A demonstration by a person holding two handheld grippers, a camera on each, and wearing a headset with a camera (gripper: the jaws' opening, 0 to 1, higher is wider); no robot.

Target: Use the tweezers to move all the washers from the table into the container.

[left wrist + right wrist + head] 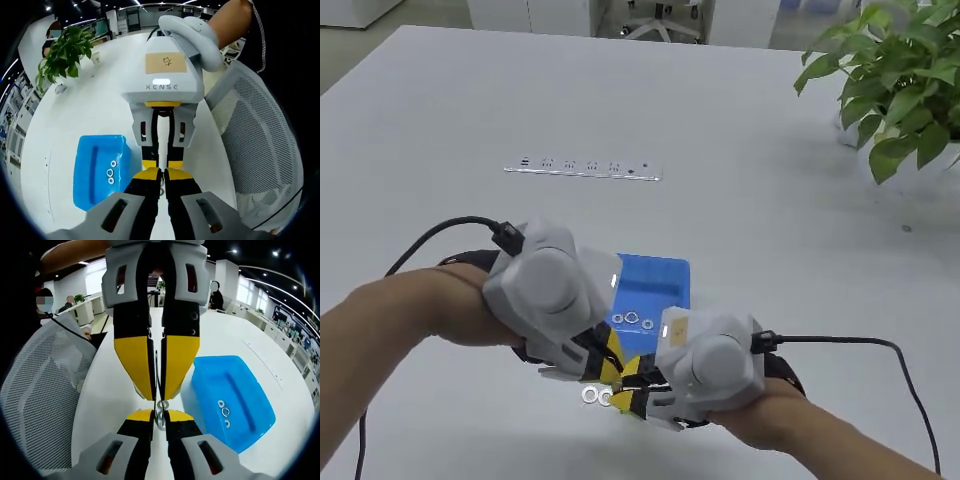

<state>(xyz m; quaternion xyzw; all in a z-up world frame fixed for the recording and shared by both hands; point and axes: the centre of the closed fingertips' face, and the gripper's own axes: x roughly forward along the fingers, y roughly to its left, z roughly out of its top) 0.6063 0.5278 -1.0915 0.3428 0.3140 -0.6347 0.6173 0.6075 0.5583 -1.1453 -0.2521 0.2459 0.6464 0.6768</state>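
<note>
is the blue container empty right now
No, three washers lie on the floor of the blue container in the right gripper view.

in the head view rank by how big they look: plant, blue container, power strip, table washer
plant
blue container and power strip: too close to rank (strip longer but thinner, container partly hidden)
washer on the table, smallest

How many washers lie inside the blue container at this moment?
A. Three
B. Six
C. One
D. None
A: the right gripper view shows three washers lying close together on the floor of the blue container. The head view shows the same three washers.
</note>
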